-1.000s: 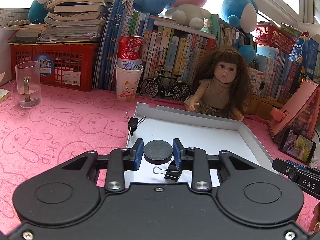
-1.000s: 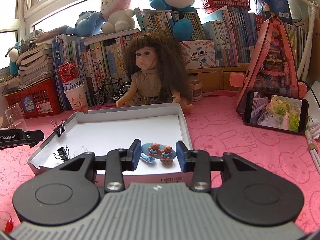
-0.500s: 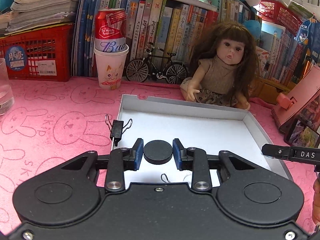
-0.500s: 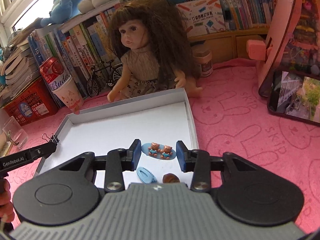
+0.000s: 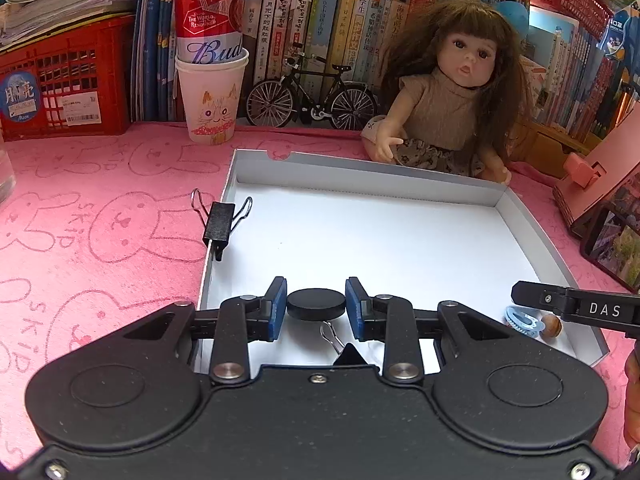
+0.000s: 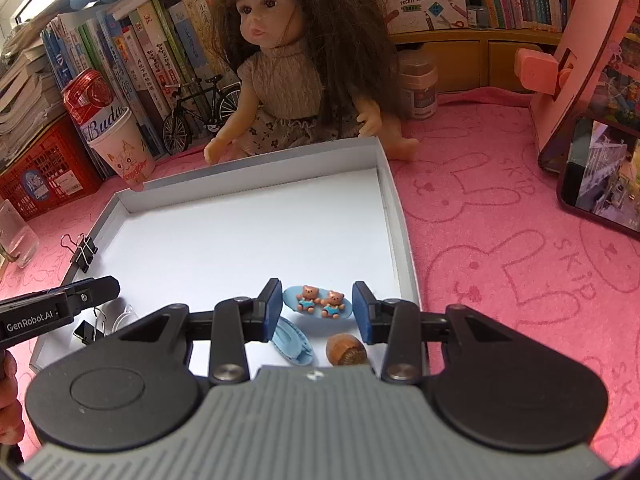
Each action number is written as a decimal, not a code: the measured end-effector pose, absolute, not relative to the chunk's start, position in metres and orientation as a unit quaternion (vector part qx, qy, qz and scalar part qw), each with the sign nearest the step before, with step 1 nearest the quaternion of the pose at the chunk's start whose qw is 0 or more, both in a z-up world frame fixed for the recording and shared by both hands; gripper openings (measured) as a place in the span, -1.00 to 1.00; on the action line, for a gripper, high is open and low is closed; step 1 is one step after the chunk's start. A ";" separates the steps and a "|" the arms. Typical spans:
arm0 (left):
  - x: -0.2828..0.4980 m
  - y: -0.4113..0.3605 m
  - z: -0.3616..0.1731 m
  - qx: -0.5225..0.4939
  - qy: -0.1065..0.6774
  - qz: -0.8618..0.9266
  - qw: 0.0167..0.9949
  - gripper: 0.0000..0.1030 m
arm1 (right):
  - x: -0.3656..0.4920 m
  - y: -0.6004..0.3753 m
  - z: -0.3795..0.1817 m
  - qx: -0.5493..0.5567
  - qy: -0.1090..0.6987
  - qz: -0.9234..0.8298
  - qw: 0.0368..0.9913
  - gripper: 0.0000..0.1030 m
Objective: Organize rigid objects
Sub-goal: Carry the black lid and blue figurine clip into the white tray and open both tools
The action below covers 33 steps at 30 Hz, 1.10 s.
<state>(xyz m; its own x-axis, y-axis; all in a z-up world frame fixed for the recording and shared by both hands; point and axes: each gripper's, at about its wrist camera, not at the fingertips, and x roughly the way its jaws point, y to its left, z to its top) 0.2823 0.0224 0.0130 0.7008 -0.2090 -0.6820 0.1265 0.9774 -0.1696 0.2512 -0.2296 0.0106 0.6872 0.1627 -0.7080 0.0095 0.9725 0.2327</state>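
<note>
Over the tray (image 5: pixel 524 216) I hold two pieces: left gripper (image 5: pixel 316 304) pinches a disc (image 5: pixel 316 303), right gripper (image 6: pixel 317 307) a bear clip (image 6: pixel 318 302) (neither placed yet).

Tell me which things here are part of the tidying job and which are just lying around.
In the job: white tray, black disc in left gripper, bear hair clip in right gripper, plain blue clip, hazelnut, binder clip.

Lying about: doll, beer can, toy bicycle, phone.

Two binder clips (image 6: pixel 83 252) (image 6: pixel 89 330), two blue hair clips (image 6: pixel 318 301) (image 6: pixel 292 342), one black disc (image 5: pixel 316 303), one hazelnut (image 6: pixel 346 350), one tray (image 6: pixel 394 216).
</note>
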 end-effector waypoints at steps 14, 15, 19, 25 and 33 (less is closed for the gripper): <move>0.269 0.022 0.023 -0.048 0.352 -0.094 0.930 0.01 | 0.243 -0.230 0.016 0.125 0.382 0.054 0.914 0.32; 0.266 0.021 0.026 -0.046 0.347 -0.095 0.932 0.08 | 0.241 -0.230 0.018 0.124 0.379 0.054 0.916 0.38; 0.254 0.019 0.035 -0.037 0.328 -0.102 0.938 0.30 | 0.232 -0.228 0.024 0.117 0.364 0.056 0.922 0.53; 0.236 0.017 0.045 -0.027 0.307 -0.111 0.945 0.45 | 0.217 -0.224 0.033 0.099 0.346 0.058 0.931 0.64; 0.214 0.017 0.049 -0.018 0.297 -0.112 0.948 0.49 | 0.199 -0.218 0.042 0.075 0.324 0.058 0.941 0.69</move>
<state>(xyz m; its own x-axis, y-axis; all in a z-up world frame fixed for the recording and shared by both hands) 0.2135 0.0175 0.0487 0.7983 -0.2227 -0.5595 0.2008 0.9744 -0.1013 0.1992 -0.2180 0.0420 0.7834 0.1578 -0.6011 -0.0602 0.9820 0.1792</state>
